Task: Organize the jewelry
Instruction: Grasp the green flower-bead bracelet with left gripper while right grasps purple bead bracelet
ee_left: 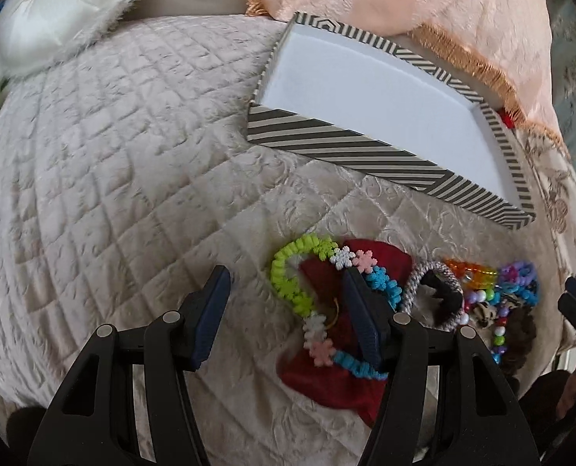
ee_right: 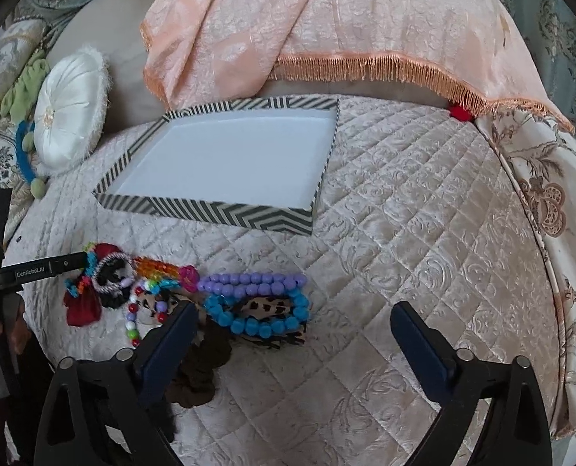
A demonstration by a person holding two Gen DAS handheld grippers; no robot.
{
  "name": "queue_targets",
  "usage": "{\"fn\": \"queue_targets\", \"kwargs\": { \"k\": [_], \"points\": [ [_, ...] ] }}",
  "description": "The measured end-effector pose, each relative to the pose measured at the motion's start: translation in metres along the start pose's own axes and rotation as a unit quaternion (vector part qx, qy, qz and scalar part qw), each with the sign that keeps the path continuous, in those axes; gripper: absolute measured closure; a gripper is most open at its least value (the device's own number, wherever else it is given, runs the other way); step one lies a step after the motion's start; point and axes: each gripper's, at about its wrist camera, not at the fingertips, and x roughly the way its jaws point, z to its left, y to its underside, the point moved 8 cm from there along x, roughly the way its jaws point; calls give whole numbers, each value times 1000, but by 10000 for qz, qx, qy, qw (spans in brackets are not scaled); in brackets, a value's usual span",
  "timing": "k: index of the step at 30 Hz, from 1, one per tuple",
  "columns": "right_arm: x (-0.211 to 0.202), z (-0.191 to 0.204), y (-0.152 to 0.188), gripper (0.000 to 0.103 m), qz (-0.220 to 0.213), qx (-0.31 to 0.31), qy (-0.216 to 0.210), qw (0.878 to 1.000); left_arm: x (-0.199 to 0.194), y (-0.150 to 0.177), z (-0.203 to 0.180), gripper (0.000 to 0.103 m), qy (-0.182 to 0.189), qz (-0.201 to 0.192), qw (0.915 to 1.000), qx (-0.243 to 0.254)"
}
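A shallow striped box (ee_left: 365, 155) with a white inside stands on the quilted bed; it also shows in the right wrist view (ee_right: 218, 209). A heap of jewelry lies in front of it: a snowflake bracelet (ee_left: 288, 275) in green, white, pink and blue on a red cloth (ee_left: 327, 380), a grey-and-black hair tie (ee_left: 443, 291), and purple (ee_right: 253, 283) and blue bead bracelets (ee_right: 257, 324). My left gripper (ee_left: 286, 318) is open, its right finger lying over the snowflake bracelet. My right gripper (ee_right: 292, 345) is open, just in front of the blue bead bracelet.
A peach fringed cloth (ee_right: 327, 39) drapes over the back of the bed. A round white cushion (ee_right: 70, 112) lies at the left. A floral cover (ee_right: 552, 202) hangs at the right edge. A dark brown scrunchie (ee_right: 202, 372) lies by my right gripper's left finger.
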Motion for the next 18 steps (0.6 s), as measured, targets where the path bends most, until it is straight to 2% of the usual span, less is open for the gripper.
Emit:
{"fn": "queue_targets", "kwargs": {
  "k": [2,4,5,7,9,10,14,18],
  "points": [
    [6,-4,0,11,55,104,-87,9999,2,-4,-1,51,66,-69,9999,40],
    [11,-5,-1,17,132,206,-218,9995,5,-7,0,86,5,-91,9999,90],
    [14,-6,-2,18,164,278,-306,9990,6,-8,1,92,43,-92,9999,70],
    [18,-7,-6,22,204,405,-459,9979,7,-11,2,93,185,-62,9998,-2],
    [26,-10,-14,34,317,534,-606,9962,2,-12,1,93,278,-91,9996,-2],
    [29,-12,-16,36,373,579,-632,9956,-1,-13,1,93,305,-129,9995,1],
    [52,-14,-19,48,821,715,-929,9897,-13,-16,-3,98,358,-249,9990,80],
    [66,-4,-10,71,1140,721,-1268,9827,-23,-19,-7,98,440,-316,9985,96]
  ]
}}
